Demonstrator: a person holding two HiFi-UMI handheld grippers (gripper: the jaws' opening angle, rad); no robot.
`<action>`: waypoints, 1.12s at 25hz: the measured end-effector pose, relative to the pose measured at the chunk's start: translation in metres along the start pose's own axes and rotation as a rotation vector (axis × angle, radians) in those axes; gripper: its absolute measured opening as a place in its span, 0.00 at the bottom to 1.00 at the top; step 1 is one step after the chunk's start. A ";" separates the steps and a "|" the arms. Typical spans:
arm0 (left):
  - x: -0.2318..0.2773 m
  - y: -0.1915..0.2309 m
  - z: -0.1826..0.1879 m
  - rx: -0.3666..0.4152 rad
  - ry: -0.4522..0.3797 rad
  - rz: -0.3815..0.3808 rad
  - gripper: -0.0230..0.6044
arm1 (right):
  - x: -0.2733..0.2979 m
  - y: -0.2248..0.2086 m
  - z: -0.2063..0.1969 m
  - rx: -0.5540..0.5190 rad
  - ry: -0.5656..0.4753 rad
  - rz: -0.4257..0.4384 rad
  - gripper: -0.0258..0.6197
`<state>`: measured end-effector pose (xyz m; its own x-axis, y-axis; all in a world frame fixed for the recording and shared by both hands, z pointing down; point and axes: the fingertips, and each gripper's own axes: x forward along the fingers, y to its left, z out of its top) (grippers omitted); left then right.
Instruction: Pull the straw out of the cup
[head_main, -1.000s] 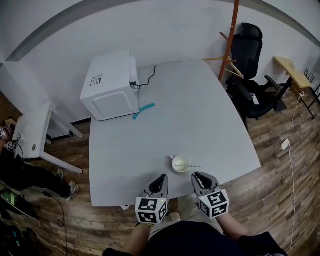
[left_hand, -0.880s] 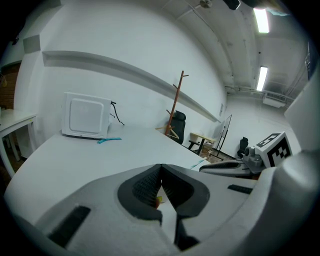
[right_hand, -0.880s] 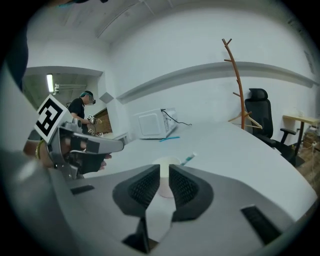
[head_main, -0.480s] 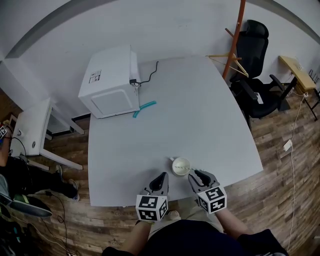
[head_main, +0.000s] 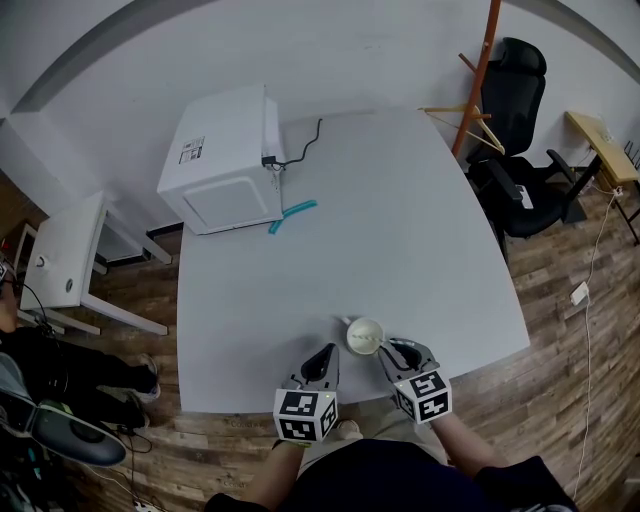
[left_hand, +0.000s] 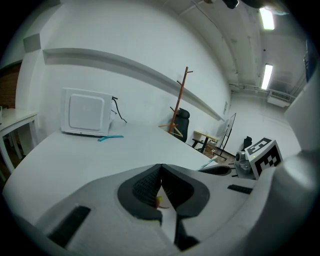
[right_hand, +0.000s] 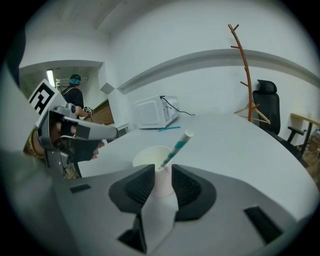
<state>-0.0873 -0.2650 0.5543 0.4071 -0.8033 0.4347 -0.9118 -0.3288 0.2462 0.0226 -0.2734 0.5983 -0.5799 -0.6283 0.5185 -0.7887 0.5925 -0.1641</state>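
Bracing the paper cup (right_hand: 152, 162) at the near edge of the worktop (head_main: 400, 230), your right gripper (right_hand: 161, 176) presses its fingers on thin, crushable sides; squeeze lightly. Your left gripper (left_hand: 160, 175) has its fingers together, empty. Pinch the light, soft striped straw (right_hand: 176, 147) just above the rim.

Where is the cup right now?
In the head view the cup sits near the table's front edge, right of centre, between the fingers of the right gripper, with the straw leaning in it.
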 end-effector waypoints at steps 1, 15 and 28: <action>0.000 0.001 0.000 0.000 0.000 0.002 0.07 | 0.001 0.000 0.001 -0.003 -0.001 0.001 0.21; 0.002 0.005 0.001 -0.007 -0.006 0.016 0.07 | 0.002 -0.002 0.009 -0.027 -0.019 0.007 0.18; -0.003 0.006 0.002 -0.006 -0.013 0.015 0.07 | 0.001 0.002 0.015 -0.078 -0.033 -0.020 0.11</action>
<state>-0.0937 -0.2654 0.5529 0.3928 -0.8146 0.4267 -0.9173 -0.3139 0.2452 0.0172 -0.2807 0.5862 -0.5714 -0.6563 0.4928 -0.7828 0.6161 -0.0872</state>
